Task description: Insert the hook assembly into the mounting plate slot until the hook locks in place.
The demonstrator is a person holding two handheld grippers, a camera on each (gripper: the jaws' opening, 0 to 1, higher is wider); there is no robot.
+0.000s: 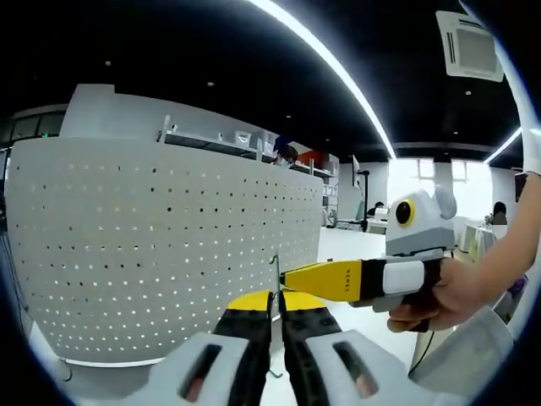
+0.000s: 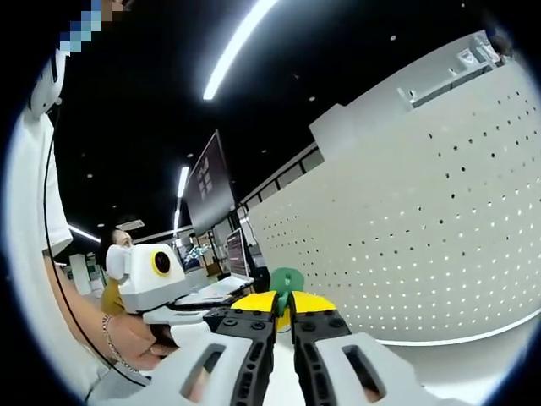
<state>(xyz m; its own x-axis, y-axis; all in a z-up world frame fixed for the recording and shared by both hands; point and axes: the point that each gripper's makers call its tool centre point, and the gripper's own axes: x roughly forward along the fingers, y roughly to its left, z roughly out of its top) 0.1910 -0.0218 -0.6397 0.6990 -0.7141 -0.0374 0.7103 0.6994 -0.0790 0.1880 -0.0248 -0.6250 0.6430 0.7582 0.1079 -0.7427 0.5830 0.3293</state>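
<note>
Both views tilt upward, close to the shared white pegboard (image 1: pixel 161 245), seemingly from opposite sides.

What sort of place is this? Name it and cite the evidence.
Likely an open-plan office or lab: a white perforated board, long ceiling light strips, a ceiling air-conditioning unit and desks with monitors.

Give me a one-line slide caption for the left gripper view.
Left gripper pinches a thin wire hook before the white pegboard; right gripper reaches in beside it.
</note>
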